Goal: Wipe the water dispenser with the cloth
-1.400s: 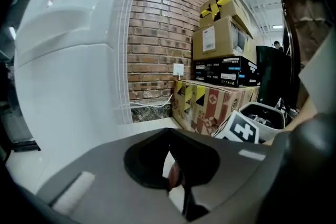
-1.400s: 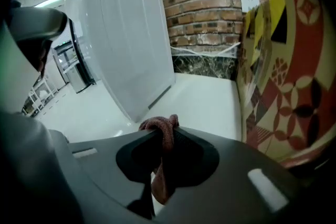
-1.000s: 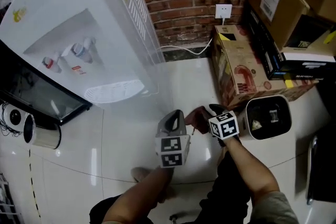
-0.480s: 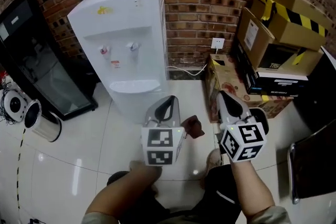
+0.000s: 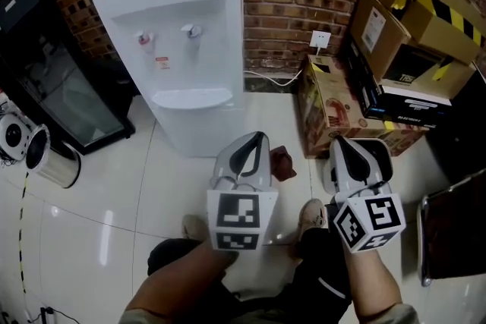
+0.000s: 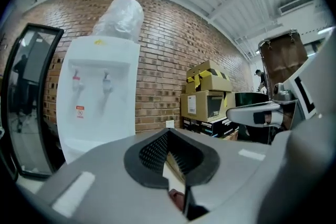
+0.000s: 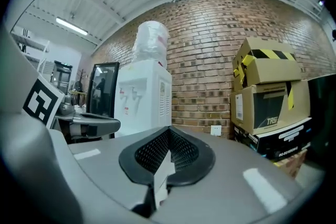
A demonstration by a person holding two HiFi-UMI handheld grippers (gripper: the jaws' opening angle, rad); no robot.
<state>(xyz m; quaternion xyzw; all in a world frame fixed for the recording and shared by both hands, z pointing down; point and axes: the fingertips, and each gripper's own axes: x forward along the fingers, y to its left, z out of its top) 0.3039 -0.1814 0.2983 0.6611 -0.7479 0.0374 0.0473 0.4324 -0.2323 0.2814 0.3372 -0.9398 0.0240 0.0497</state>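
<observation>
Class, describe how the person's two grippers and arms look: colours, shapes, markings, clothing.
The left gripper and right gripper are grey tapering shells with black dimpled pads. Each carries a white cube printed with black square markers. Forearms are bare; greyish sleeves show above the elbows.

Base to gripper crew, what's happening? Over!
Left hand-held gripper shut on crumpled reddish-brown cloth; right hand-held gripper shut, empty. Tall white plastic water dispenser ahead, not touched. Nothing blocking it.
</observation>
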